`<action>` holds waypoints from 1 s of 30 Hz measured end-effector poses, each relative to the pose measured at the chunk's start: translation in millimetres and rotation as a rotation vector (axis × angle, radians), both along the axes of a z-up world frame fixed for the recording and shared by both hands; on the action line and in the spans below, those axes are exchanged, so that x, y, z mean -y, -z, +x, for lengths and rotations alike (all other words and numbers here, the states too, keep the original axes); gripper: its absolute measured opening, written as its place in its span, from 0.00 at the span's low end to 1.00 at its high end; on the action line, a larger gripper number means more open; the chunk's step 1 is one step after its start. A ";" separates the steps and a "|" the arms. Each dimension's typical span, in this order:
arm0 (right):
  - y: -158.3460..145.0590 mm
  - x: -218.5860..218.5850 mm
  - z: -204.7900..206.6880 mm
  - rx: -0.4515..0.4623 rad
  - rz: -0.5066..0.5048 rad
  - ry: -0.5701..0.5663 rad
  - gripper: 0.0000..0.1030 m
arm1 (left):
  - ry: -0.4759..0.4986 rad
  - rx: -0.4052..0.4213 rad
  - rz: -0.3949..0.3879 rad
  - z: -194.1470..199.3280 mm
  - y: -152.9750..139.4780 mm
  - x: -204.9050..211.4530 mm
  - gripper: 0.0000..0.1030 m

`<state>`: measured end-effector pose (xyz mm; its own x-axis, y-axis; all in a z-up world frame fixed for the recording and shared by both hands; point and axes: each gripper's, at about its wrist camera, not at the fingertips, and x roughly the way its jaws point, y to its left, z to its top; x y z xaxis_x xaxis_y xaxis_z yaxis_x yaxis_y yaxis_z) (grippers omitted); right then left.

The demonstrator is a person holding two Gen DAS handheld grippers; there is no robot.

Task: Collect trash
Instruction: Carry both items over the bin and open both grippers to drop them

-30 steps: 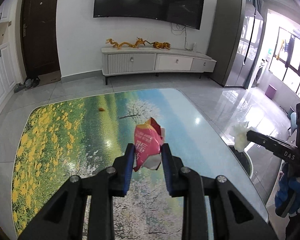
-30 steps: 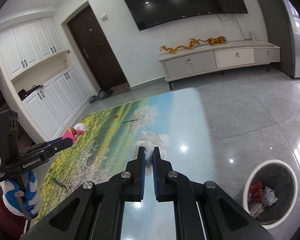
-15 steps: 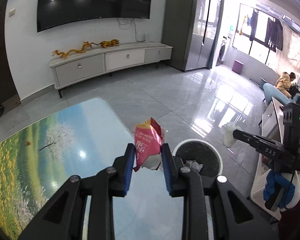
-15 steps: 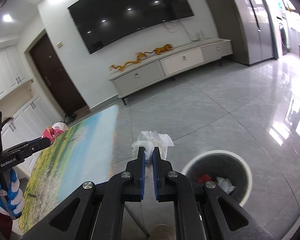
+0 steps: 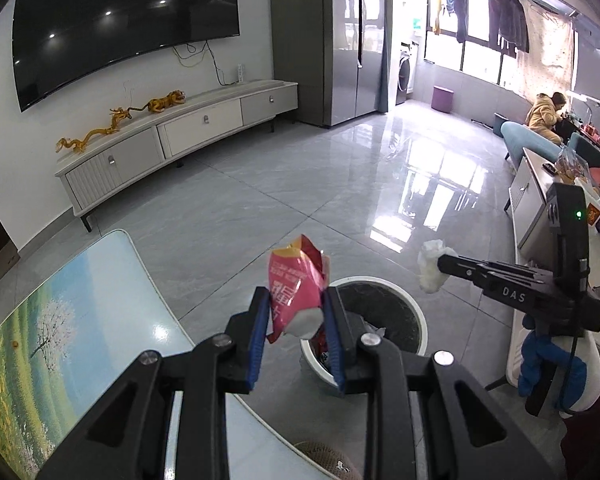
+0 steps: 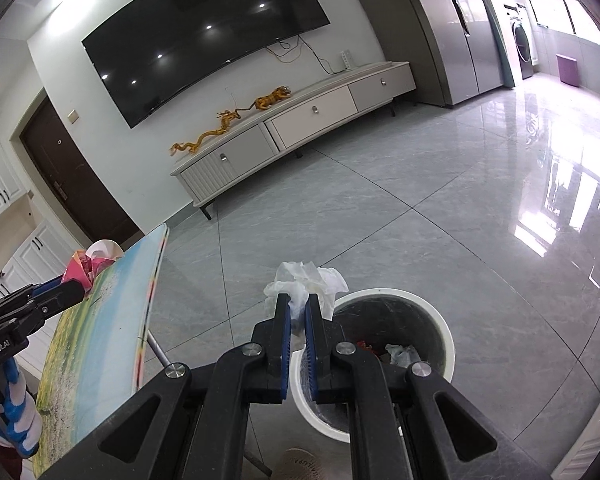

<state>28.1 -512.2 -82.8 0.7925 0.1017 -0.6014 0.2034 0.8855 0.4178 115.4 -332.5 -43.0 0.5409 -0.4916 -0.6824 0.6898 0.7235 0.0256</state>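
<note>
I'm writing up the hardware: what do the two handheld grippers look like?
Both are black, angular frames with silver bolts and blue-lined fingers. The right gripper bears white "DAS" lettering, a green light and a black cable; the left gripper reads "GenRobot.AI". Blue-and-white gloves grip them.

A large dark television hung on the white wall at the upper left of the left wrist frame. Below it ran a long pale cabinet with golden dragon figures along its top. A tall grey refrigerator stood at upper centre — beyond it, a purple stool near the bright windows. At far right a person in a tan coat sat. A brown door showed left in the right wrist frame.
</note>
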 end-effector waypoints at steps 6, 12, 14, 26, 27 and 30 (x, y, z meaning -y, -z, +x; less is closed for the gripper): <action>16.3 7.2 6.1 -0.023 0.025 0.002 0.07 | 0.017 -0.007 0.027 4.8 11.2 21.3 0.25; 30.5 11.8 11.8 -0.044 0.049 0.003 0.07 | 0.033 -0.029 0.049 10.4 24.3 41.1 0.25; 35.1 14.9 14.6 -0.052 0.056 0.004 0.07 | 0.041 -0.045 0.059 13.5 30.6 49.2 0.25; 62.0 35.7 38.7 -0.117 0.082 0.035 0.08 | 0.085 -0.201 0.061 41.0 69.4 100.2 0.28; 64.6 36.5 41.3 -0.128 0.079 0.036 0.09 | 0.092 -0.219 0.056 43.9 72.3 103.4 0.29; 75.3 38.4 49.0 -0.167 0.066 0.043 0.10 | 0.100 -0.264 0.039 50.9 79.5 111.4 0.32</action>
<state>77.1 -550.6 -158.2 0.6864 0.1136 -0.7183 0.3121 0.8461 0.4321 166.3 -443.8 -122.5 0.2922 -0.5038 -0.8129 0.7441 0.6537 -0.1377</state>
